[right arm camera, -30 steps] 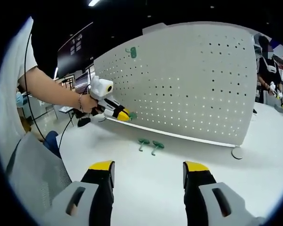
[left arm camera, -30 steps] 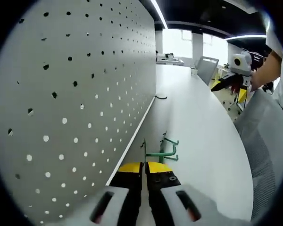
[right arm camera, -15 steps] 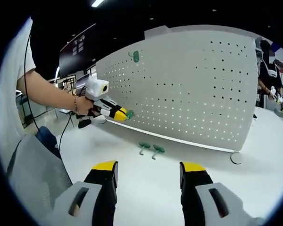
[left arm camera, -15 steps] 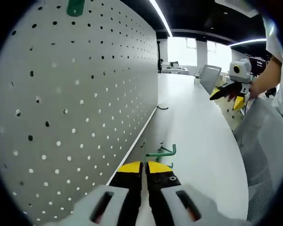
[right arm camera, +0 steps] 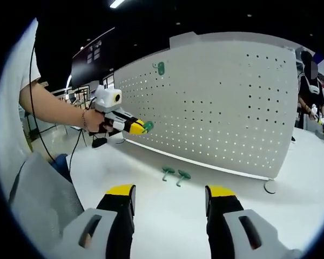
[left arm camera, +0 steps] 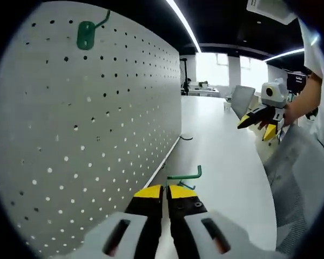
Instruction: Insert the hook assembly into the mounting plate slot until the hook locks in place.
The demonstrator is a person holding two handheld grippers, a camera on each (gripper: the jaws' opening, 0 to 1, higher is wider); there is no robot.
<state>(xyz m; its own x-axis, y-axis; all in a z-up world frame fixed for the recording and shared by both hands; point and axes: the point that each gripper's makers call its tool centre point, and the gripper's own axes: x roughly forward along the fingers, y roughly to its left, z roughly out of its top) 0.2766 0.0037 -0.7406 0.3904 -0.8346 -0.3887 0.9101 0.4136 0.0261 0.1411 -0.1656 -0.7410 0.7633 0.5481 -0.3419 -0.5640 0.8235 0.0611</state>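
The white pegboard mounting plate (left arm camera: 86, 140) stands upright along the table; it is also the wide perforated panel (right arm camera: 216, 108) in the right gripper view. One green hook (left arm camera: 86, 34) hangs near its top, also seen as a small green hook (right arm camera: 160, 67). My left gripper (left arm camera: 166, 192) is shut on another green hook (left arm camera: 184, 175), held in the air close to the plate; from the other side it shows as a yellow-tipped gripper (right arm camera: 136, 127) with the green hook (right arm camera: 147, 126) at its tips. My right gripper (right arm camera: 169, 192) is open over the table with nothing between its jaws.
Two more green hooks (right arm camera: 174, 174) lie on the white table (right arm camera: 167, 216) in front of the plate. A round foot (right arm camera: 269, 186) sits at the plate's right end. A grey chair back (right arm camera: 38, 199) is at the left. A person stands at the far right.
My left gripper has risen with the green hook, away from the table and higher along the plate. The right gripper has stayed open and nearly still.
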